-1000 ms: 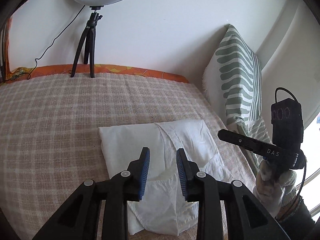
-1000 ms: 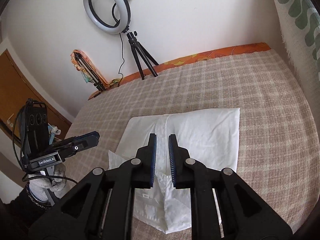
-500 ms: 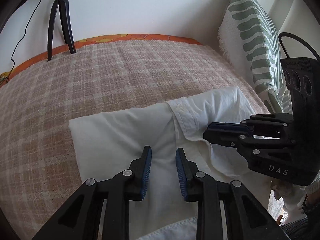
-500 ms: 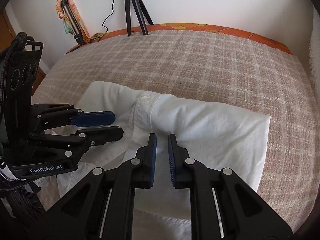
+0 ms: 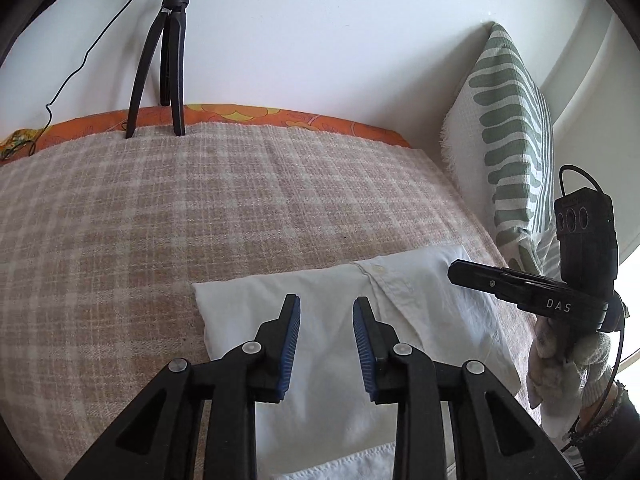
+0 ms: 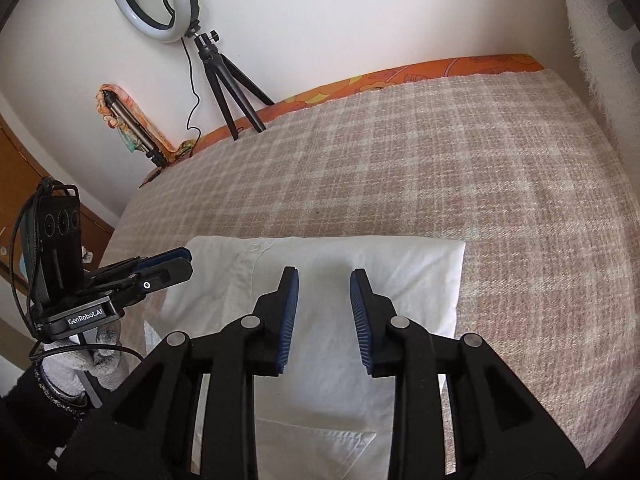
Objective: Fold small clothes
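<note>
Left gripper [image 5: 326, 312] hovers, jaws apart, over folded white shirt [image 5: 320, 320] (on checked blanket [image 5: 160, 220]).

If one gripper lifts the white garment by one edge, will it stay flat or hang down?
The white garment would probably hang limp: it is thin cloth with soft creases and a folded edge. It looks light, so the fold may well open. On the woven checked blanket it would likely drag and bunch rather than slide.
</note>
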{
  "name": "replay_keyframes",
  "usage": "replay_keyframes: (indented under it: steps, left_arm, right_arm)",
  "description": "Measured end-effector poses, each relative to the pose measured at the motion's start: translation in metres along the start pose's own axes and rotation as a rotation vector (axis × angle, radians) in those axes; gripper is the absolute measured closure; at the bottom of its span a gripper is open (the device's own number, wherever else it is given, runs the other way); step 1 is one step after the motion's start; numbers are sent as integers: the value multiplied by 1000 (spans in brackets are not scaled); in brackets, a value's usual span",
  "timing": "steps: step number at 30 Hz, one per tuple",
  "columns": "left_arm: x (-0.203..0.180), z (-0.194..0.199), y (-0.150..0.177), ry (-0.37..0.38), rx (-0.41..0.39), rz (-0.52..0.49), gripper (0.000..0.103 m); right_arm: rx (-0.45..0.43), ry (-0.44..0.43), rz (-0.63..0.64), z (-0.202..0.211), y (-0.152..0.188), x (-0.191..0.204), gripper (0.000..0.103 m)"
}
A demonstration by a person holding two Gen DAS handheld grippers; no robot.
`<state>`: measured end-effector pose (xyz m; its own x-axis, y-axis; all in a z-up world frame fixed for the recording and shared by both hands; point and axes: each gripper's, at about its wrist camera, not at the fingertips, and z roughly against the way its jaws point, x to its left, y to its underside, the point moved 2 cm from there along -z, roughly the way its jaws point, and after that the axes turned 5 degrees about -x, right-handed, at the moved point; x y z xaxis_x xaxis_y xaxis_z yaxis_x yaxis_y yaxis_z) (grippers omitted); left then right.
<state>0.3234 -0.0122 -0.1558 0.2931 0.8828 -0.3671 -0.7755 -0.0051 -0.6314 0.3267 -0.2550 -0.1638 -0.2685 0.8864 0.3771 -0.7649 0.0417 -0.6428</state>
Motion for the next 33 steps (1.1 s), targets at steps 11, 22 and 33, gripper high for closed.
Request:
replay_keyframes:
  steps: [11,22,33]
  left_arm:
    - [37,-13,8,-125,35,12,94]
    - [81,47,5,-9,-20,235,48]
    - [79,31,45,135,128,400,46]
  right_arm:
    - [32,170,-18,-5,6,-44,95]
    - [-26,132,-97,71,16,-42,44]
    - [76,-36,-308,67,79,-70,44]
